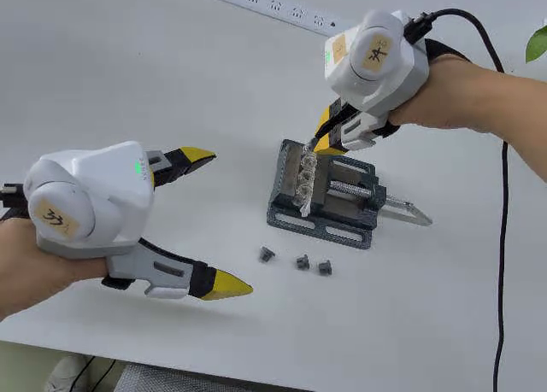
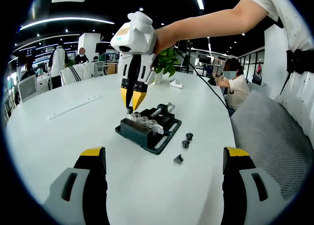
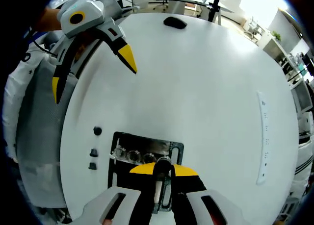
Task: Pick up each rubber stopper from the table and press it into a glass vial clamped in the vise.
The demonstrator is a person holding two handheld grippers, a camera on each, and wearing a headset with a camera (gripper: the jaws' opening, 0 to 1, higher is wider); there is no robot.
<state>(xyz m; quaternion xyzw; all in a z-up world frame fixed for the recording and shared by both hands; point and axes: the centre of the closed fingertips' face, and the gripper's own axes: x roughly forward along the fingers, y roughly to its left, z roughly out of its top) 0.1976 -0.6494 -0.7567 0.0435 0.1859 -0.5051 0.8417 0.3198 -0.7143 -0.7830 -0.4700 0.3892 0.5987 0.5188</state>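
A small dark rubber stopper (image 3: 163, 165) is pinched between the yellow tips of my right tongs (image 3: 163, 170), which are closed almost fully on it. These tongs point down at one end of a row of glass vials (image 1: 305, 180), which stand clamped upright in a dark grey vise (image 1: 286, 208). The stopper is right at the mouth of the end vial, and I cannot tell whether it touches the glass.

Three loose stoppers (image 1: 302, 261) lie in a short line on the white worktop (image 1: 128, 67), just beside the vise on the side nearer me.

My left tongs (image 1: 218, 221) hover low over the worktop, well apart from the vise. They are spread wide with nothing between them, and their tips aim toward the vise.

A white power strip (image 1: 273, 3) lies on the worktop beyond the right tongs. A black cable (image 1: 504, 196) runs from the right tongs down across the worktop.
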